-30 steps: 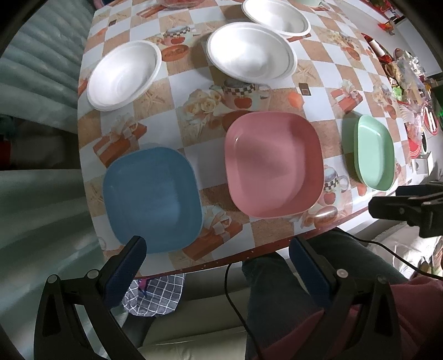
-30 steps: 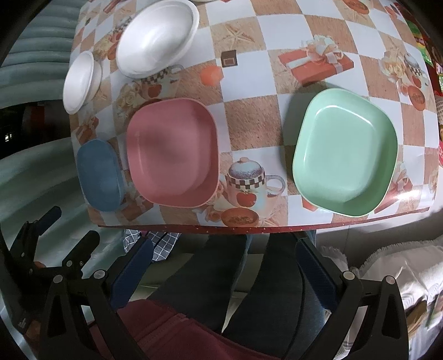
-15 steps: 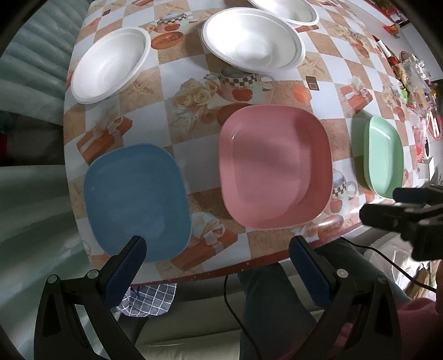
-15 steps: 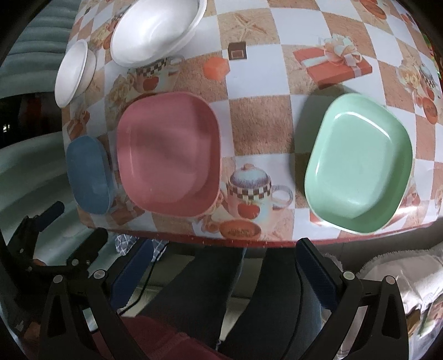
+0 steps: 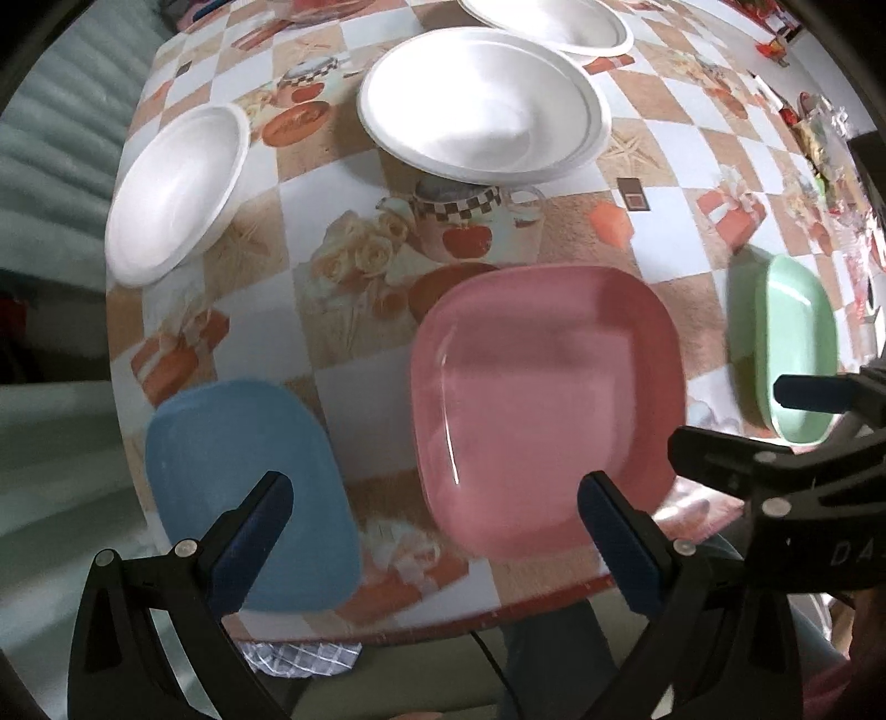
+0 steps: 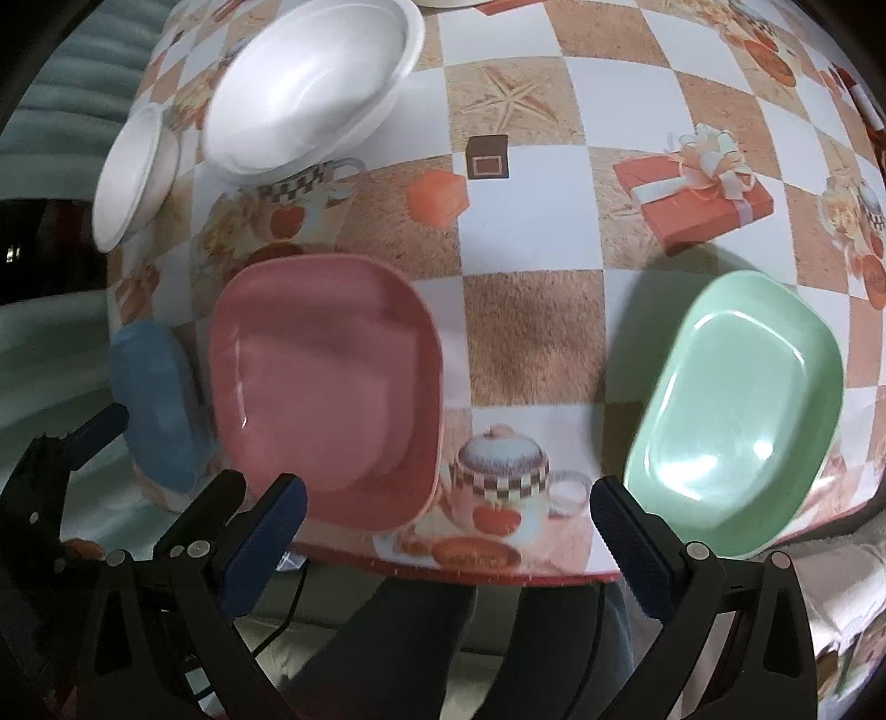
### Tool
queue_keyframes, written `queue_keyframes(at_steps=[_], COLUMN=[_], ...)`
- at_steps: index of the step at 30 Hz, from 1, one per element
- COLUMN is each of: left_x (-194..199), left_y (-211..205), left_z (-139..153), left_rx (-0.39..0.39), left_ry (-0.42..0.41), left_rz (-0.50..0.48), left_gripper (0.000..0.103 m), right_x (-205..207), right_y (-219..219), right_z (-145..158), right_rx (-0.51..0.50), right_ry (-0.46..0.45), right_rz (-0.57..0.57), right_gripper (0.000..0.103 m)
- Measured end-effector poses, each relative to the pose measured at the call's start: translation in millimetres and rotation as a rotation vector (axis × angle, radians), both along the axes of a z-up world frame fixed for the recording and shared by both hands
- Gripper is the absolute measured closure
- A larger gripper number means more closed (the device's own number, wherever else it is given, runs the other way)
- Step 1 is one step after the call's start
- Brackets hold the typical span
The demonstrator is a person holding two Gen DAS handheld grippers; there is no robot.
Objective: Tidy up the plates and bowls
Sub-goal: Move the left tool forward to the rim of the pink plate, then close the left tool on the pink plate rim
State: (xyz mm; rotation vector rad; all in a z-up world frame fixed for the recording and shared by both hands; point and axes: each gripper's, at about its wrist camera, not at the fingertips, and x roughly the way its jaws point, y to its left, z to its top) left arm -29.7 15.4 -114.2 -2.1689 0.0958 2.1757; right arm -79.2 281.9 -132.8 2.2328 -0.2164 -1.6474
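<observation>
Plates line the near edge of the table (image 5: 360, 354): a blue plate (image 5: 243, 487) at the left corner, a pink plate (image 5: 545, 404) in the middle and a green plate (image 6: 736, 415) to the right, each reaching close to the red-trimmed rim. The left claw (image 5: 432, 515) hangs over that rim with its fingers wide apart and nothing between them, one blue pad over the blue plate, the other just off the pink plate's near right corner. The right claw (image 6: 443, 526) is likewise spread and holds nothing, straddling the printed teapot strip between the pink and green plates. That strip and the checkered squares behind it are the widest bare cloth in reach; blue and pink lie near each other with a narrower gap. Behind the plates sit white bowls: a left bowl (image 5: 177, 194), a centre bowl (image 5: 484, 111) and a far bowl (image 5: 548, 22). Only the left view shows the far bowl well and the right claw's arm coming in at its right edge; only the right view shows the green plate whole, plus the left claw at lower left.
</observation>
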Motion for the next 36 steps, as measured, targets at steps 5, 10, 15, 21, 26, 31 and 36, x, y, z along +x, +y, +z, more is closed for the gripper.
queue_keyframes(at_steps=[5, 10, 15, 21, 26, 31, 36], left_x=[-4, -3, -3, 0, -18, -24, -16], left_y=[8, 13, 13, 14, 17, 24, 13], left_z=[-17, -37, -50, -68, -71, -77, -86], left_rx=[-0.037, -0.034, -0.027, -0.025, 0.011, 0.031, 0.086], left_ry=[0.012, -0.009, -0.022, -0.039, -0.059, -0.038, -0.024], left_rz=[-0.035, -0.029, -0.003, 0.004, 0.003, 0.021, 0.045], left_gripper=[0.007, 0.014, 0.018, 0.018, 0.034, 0.034, 0.033], right_x=[-4, -6, -9, -8, -8, -11, -9], right_y=[-10, -22, -28, -36, -40, -38, -43], right_z=[-18, -33, -48, -65, -75, -88, -101], right_rx=[0.017, 0.022, 0.023, 0.022, 0.024, 0.01, 0.039], right_ry=[0.001, 0.008, 0.007, 0.035, 0.056, 0.055, 0.079], right_rz=[0.003, -0.001, -0.007, 0.008, 0.007, 0.006, 0.046], right_gripper=[0.0, 0.0, 0.02, 0.035, 0.047, 0.047, 0.047])
